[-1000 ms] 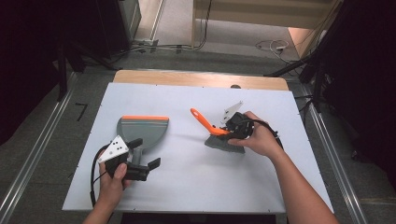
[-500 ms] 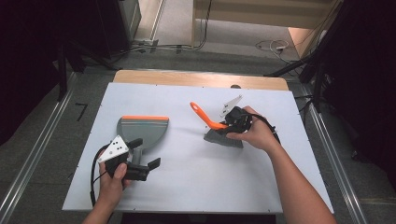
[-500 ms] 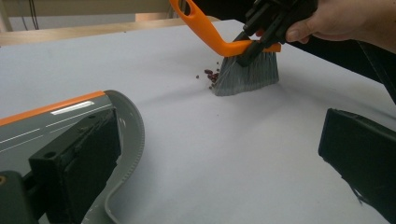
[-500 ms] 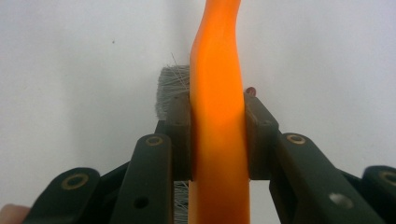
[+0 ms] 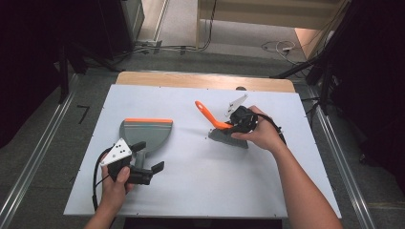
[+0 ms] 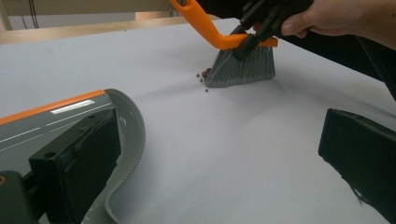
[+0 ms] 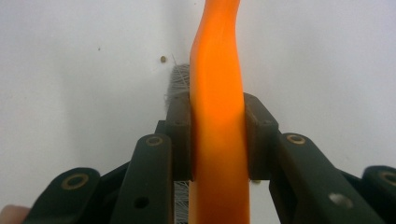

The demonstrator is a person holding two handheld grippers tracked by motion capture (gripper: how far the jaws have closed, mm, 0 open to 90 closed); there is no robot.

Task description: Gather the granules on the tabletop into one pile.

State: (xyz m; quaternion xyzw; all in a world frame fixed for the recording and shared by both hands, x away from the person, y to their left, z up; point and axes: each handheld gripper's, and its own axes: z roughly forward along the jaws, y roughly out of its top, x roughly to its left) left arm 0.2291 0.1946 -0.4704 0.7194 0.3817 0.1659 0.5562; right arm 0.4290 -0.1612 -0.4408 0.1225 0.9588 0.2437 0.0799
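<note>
A hand brush with an orange handle [image 5: 210,116] and grey bristles [image 5: 228,138] stands on the white table [image 5: 200,191], right of the middle. My right gripper [image 5: 234,125] is shut on that handle, both pads pressing its sides [image 7: 218,140]. A few small dark crumbs [image 6: 203,77] lie on the table by the bristles' left end. A grey dustpan [image 5: 145,133] with an orange lip lies flat at the left. My left gripper [image 5: 150,155] stands open at the dustpan's near end, one jaw over its curved rim [image 6: 133,135], the other off to the side.
A wooden strip [image 5: 205,81] runs along the table's far edge. A small white bracket [image 5: 237,102] lies just beyond the right hand. Metal rails [image 5: 28,167] flank the table on the floor.
The brush's handle tip has tilted a little higher and farther away with the right gripper still on it. The left gripper and dustpan have stayed put.
</note>
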